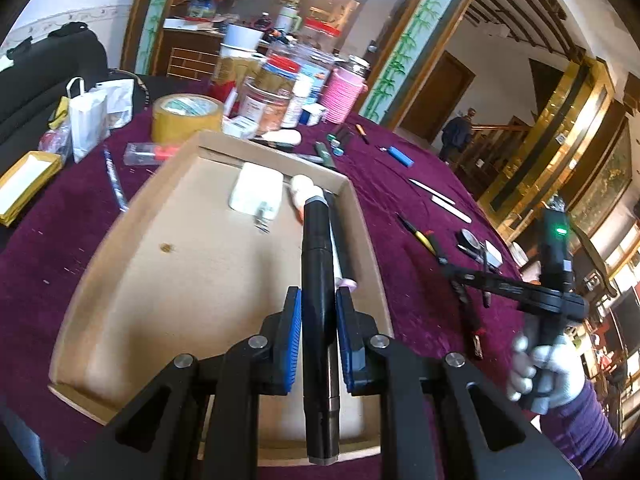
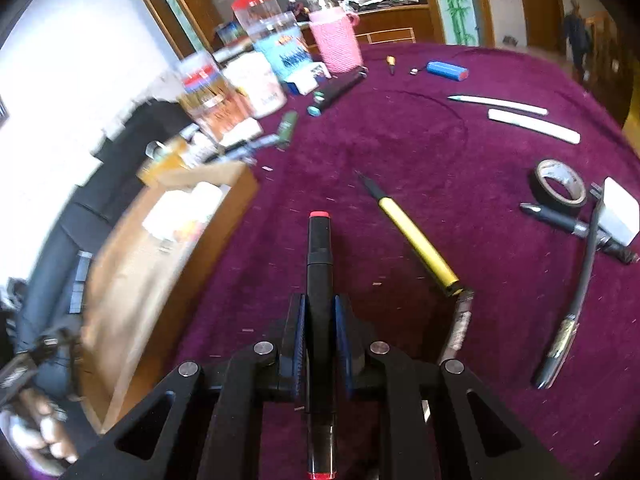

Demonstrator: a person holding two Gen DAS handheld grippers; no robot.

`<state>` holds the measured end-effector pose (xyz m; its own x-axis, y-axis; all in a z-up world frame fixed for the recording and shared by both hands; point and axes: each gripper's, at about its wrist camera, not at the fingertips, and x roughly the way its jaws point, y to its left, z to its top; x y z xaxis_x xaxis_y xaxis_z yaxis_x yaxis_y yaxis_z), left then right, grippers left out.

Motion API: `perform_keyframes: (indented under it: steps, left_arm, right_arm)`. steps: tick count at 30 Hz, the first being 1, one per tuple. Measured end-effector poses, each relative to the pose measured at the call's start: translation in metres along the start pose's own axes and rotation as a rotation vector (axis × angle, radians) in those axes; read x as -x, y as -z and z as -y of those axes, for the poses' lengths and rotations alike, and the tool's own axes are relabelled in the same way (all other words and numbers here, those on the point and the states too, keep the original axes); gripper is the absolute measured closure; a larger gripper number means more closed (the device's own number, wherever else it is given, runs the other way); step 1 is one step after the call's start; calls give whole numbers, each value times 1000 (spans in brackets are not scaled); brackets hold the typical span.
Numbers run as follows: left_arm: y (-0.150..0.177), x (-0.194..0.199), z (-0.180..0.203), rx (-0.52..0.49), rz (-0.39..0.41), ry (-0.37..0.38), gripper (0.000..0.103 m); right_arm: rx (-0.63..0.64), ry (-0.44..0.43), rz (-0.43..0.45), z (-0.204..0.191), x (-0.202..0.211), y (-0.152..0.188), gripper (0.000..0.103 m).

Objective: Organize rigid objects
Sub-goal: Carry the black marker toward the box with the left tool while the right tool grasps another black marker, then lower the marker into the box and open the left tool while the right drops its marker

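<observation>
Now each tool pinches a marker: left tool over the tray's right wall, right tool above open cloth.

Bright daylight, fisheye-warped edges, motion blur at left (right-wrist view).

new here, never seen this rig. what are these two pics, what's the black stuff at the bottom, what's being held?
No robot arm: a person carries handheld tongs in each hand, each with a fisheye camera looking along its fingers. The black frame with blue pads at the bottom is the tongs themselves.

Left wrist view: the left tongs are shut on a black marker above a cardboard tray holding a white charger. The gloved right hand shows at the right edge.

Right wrist view: the right tongs are shut on a red-capped marker above the purple tablecloth. Nearby lie a yellow screwdriver, a tape roll and a blue battery.
</observation>
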<state>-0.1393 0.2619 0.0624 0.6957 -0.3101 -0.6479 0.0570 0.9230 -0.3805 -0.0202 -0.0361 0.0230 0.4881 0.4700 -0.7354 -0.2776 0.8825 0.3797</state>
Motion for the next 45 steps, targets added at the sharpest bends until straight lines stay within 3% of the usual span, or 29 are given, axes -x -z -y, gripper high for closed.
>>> perform_keyframes:
  steps: [7, 11, 14, 23, 29, 30, 32, 34, 38, 45]
  left_arm:
    - [-39, -5, -23, -22, -31, -107, 87]
    - [-65, -25, -29, -52, -75, -141, 87]
    - [-81, -49, -36, -59, -123, -162, 87]
    - [-95, -111, -65, -24, -241, -216, 87]
    - [-96, -109, -65, -25, -224, -210, 86]
    - [-96, -106, -64, -26, -218, -210, 84]
    - [-97, -99, -65, -14, -201, -205, 65]
    - [-97, -90, -64, -1, -179, -193, 54]
    - [-96, -70, -59, 11, -136, -166, 36]
    - [-87, -42, -45, 39, -89, -127, 31]
  right_arm:
    - [-53, -217, -15, -36, 5, -18, 87]
    - [-78, -322, -84, -73, -19, -30, 87]
    - [-87, -347, -132, -101, -44, -38, 86]
    - [-133, -255, -223, -139, -117, -45, 86]
    - [-88, -186, -216, -152, -137, -49, 86]
    - [-79, -174, -214, -153, -139, -50, 86]
    - [-61, -149, -209, -155, -141, -51, 85]
    - [-51, -125, -197, -156, -142, -51, 85]
    - [-32, -108, -175, -159, -140, -51, 71]
    - [65, -99, -62, -157, -92, -47, 47]
